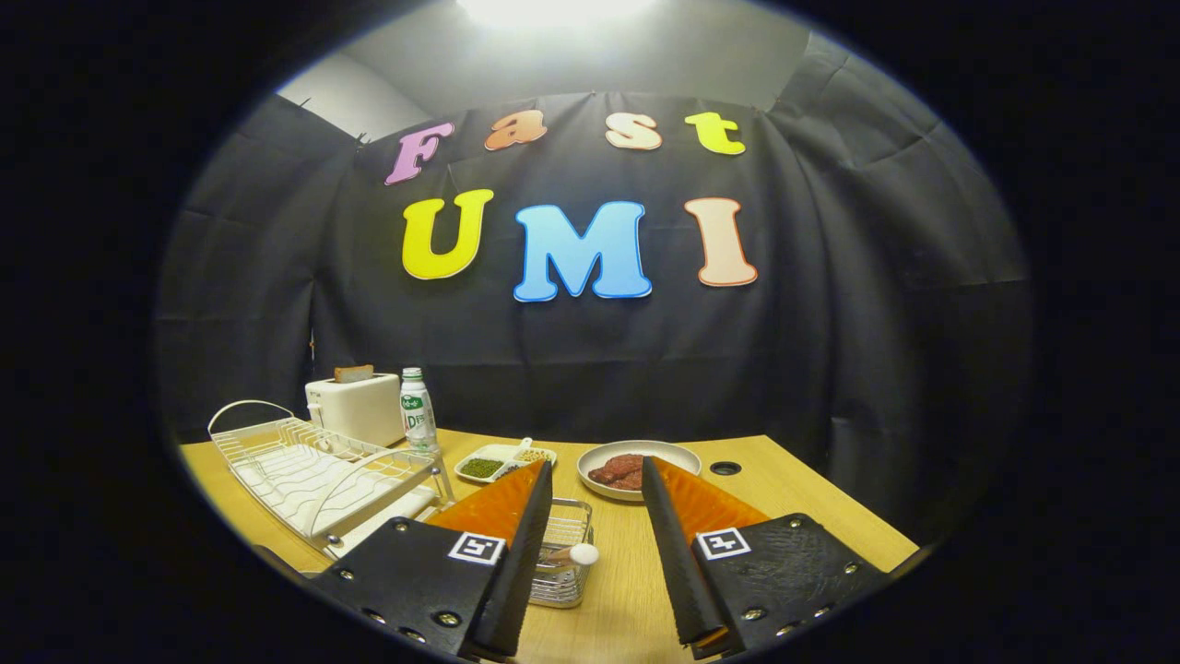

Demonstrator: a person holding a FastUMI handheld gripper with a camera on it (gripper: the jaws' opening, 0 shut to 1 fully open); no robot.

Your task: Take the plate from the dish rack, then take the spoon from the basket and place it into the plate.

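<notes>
My gripper (597, 464) is open above the wooden table, with nothing between its fingers. A small wire basket (564, 530) stands on the table right beside the left finger, partly hidden by it. A spoon (579, 554) lies in the basket, its white rounded end sticking out towards the gap between the fingers. The white wire dish rack (309, 472) stands to the left of the left finger, and I see no plate in its slots. A pale round plate (678, 455) holding reddish-brown food sits just beyond the fingertips.
A white toaster (355, 408) with a slice of bread and a plastic bottle (417, 411) stand behind the rack. A white divided dish (502, 459) with green and tan fillings lies left of the plate. A round cable hole (725, 468) is in the table (793, 489) to the plate's right.
</notes>
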